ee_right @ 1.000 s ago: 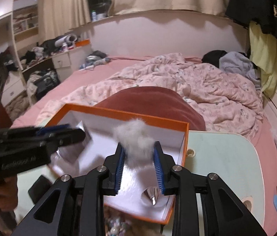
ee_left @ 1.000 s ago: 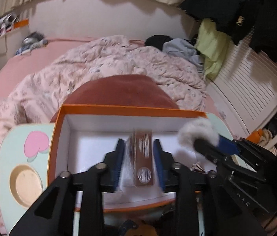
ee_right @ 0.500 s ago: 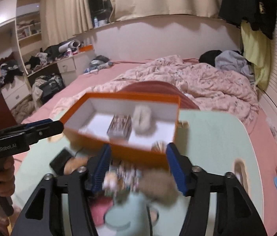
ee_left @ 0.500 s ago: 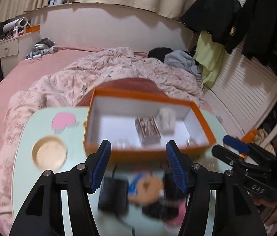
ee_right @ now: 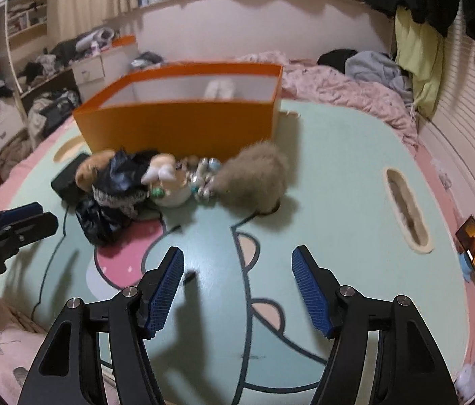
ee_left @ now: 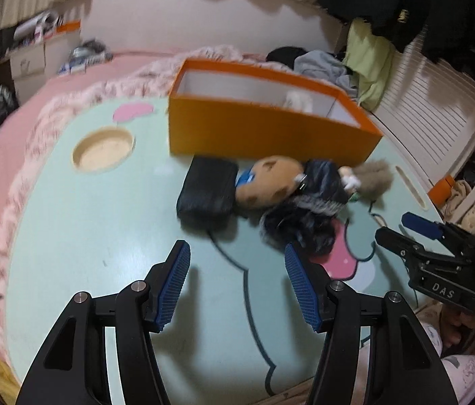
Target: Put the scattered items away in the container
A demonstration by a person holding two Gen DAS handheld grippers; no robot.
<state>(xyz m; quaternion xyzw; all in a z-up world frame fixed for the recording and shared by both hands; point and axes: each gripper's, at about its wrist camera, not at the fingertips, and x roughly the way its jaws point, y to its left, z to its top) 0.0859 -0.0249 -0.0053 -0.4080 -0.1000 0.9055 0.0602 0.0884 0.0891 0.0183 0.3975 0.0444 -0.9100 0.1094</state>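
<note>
Both grippers hung empty over the desk [ee_left: 109,243], short of the pile. The left gripper [ee_left: 237,283] had its jaws parted with nothing between them, and the right gripper [ee_right: 237,290] likewise stood released over bare desktop.

The box [ee_left: 264,128] sat at the far side of the desk, with something pale already inside. The remaining items lay in a tight heap just in front of its near wall: a black pouch [ee_left: 207,189], a brown plush [ee_left: 268,182], a dark crumpled bag [ee_left: 301,226], a fur ball [ee_right: 254,175] and some small trinkets [ee_right: 203,175].

The step in hand looked like the next pick. It would go best if each gripper took an outer piece: the left the pouch, the right the fur ball, since both lay at the edges of the heap. The jaws should straddle one thing only, then lift above the box wall before crossing it.

The crowding was the trouble. The bag lay against the plush, and a cord [ee_left: 224,246] trailed from the pouch, so a careless grab might drag neighbours along. The two grippers were near each other and could collide.
</note>
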